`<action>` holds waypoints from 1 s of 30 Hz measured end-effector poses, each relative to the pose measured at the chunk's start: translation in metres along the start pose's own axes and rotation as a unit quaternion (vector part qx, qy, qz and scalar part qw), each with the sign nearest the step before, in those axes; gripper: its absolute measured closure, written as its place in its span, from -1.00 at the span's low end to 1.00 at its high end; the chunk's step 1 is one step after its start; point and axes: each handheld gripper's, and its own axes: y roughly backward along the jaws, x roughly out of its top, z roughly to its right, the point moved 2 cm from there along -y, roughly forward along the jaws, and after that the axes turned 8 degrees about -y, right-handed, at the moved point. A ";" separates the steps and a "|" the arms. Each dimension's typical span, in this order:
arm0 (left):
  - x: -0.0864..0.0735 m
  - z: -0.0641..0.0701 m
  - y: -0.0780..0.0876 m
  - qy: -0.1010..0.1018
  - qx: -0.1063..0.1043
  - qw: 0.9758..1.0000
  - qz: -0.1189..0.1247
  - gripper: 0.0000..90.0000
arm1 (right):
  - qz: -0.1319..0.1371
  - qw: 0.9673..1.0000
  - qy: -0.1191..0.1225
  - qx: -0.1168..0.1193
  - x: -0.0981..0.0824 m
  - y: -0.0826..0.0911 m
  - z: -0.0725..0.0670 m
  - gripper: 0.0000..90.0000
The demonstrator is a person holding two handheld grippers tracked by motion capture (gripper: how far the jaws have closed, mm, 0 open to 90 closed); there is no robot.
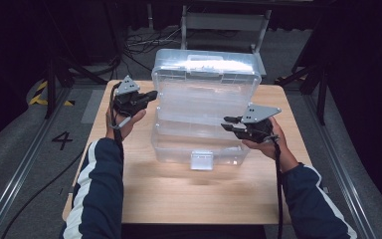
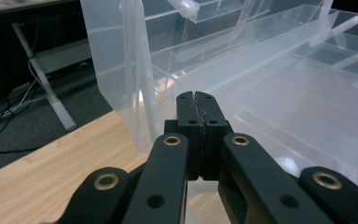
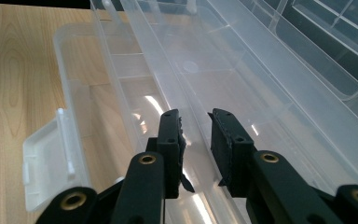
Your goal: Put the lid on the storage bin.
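— While the clear plastic box stands open in the middle of the wooden table, where are the two grippers?

— One is at each side of the box. The left gripper is held up just beside the left end of the box, near its raised lid. Its jaws are pressed together with nothing between them (the left gripper view shows this clearly).

— And the right gripper?

— The right gripper is at the right end of the box, at the edge of the inner tray. Its jaws stand a little apart, one on each side of a thin clear wall of that tray. I cannot tell if the pads really press on it.

— The latch?

— The latch flap hangs at the front wall of the box.
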 end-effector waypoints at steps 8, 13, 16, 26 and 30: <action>0.007 0.001 -0.001 -0.009 0.004 1.000 -0.001 1.00 | -0.004 1.000 0.003 0.001 -0.002 0.001 -0.003 0.65; 0.008 0.002 0.002 -0.010 0.003 1.000 0.004 1.00 | -0.010 1.000 0.008 0.002 -0.004 0.001 -0.006 0.64; 0.009 0.002 0.003 -0.010 0.004 1.000 0.006 1.00 | -0.013 1.000 0.010 0.002 -0.005 0.001 -0.008 0.64; 0.008 0.006 0.007 -0.016 0.001 1.000 0.010 1.00 | -0.014 1.000 0.012 0.000 -0.008 0.001 -0.011 0.63; 0.009 0.007 0.010 -0.022 -0.003 1.000 0.009 1.00 | -0.017 1.000 0.012 -0.004 -0.010 0.002 -0.013 0.61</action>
